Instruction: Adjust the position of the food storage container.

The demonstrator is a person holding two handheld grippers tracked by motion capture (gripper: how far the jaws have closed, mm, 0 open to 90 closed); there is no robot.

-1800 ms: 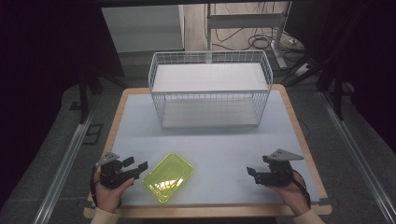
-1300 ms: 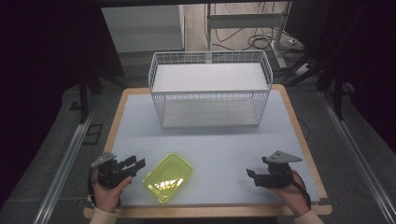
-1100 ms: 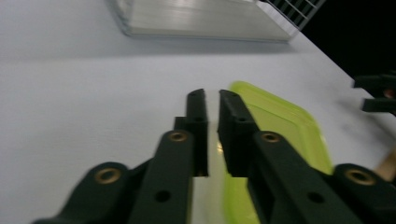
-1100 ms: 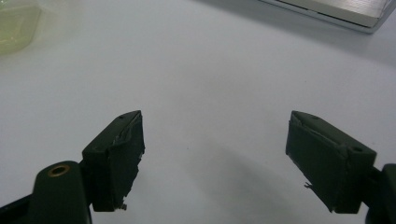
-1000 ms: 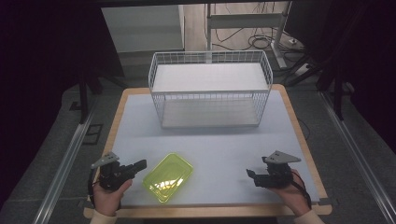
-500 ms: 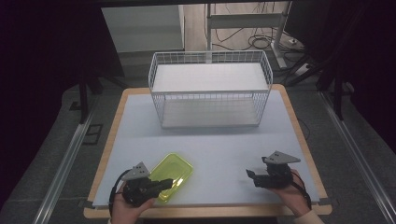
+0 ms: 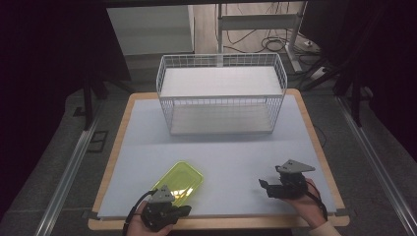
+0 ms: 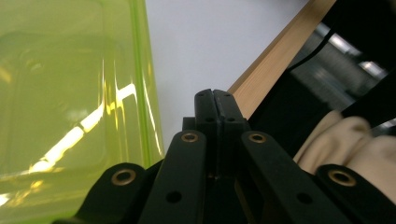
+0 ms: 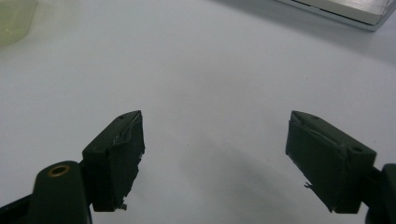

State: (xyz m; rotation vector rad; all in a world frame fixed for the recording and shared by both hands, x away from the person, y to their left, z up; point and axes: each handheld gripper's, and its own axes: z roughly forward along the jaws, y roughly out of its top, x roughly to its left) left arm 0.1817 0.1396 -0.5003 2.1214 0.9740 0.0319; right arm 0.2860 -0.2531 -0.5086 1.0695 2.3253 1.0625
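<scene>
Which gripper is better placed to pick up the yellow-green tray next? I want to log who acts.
Left. The left gripper sits at the near edge of the yellow-green tray, jaws shut, probably needing to open. The right gripper is open but well apart from it.

Both grippers are black: left gripper [image 7: 183,210] has brass-ringed screw holes on its arms, right gripper [image 7: 262,183] has scuffed pads. Grey triangle plates on top, black cables, cream sleeve.
</scene>
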